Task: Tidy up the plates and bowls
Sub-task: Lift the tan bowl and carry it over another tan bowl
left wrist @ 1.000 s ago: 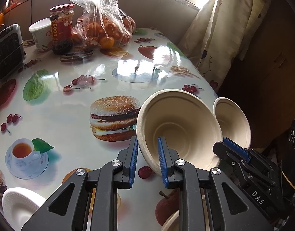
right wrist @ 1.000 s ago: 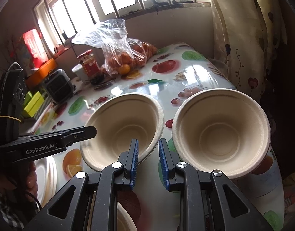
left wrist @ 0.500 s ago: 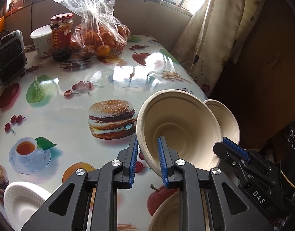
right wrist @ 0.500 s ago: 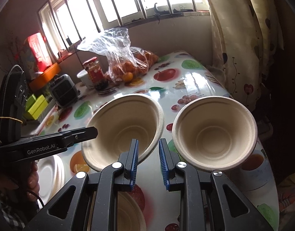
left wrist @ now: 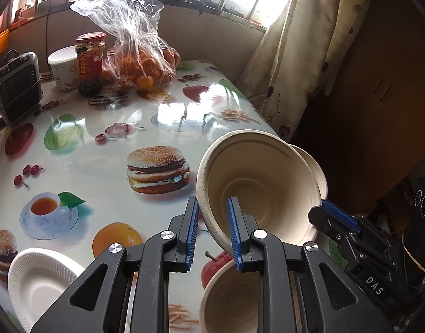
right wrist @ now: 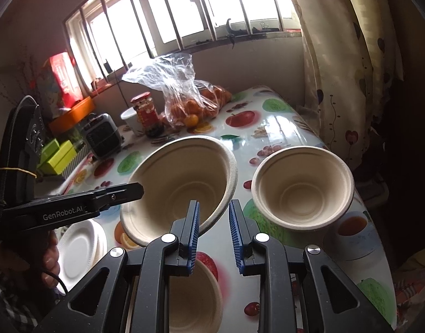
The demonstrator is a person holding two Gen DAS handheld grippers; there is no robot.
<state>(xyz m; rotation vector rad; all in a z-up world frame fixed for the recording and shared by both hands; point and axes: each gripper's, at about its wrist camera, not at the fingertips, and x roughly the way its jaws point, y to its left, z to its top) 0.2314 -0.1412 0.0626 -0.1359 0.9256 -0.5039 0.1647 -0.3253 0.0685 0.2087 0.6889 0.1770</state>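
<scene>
Left wrist view, nearest first: the left gripper [left wrist: 214, 233] is clenched on the near rim of a beige pulp bowl [left wrist: 262, 188], which it holds tilted above the table, its mouth facing the camera. In the right wrist view, the right gripper [right wrist: 214, 233] grips the same bowl at the opposite edge, the rim pinched between its blue pads. Directly under the grippers, a lower bowl [left wrist: 232, 299] of the same kind rests on the table [left wrist: 107, 166], whose glossy cloth is printed with burgers and fruit. To the left lies a stack of white plates [left wrist: 37, 280]. Just beyond the held bowl, near the table's right edge, stands a smaller bowl [right wrist: 301, 188], upright and apart from the lifted one. Farther back are a red-lidded jar [left wrist: 90, 63], a white tub [left wrist: 61, 69], a clear bag of oranges [left wrist: 140, 61] and a small grey heater [left wrist: 18, 86]. A patterned curtain [left wrist: 304, 41] hangs behind.
</scene>
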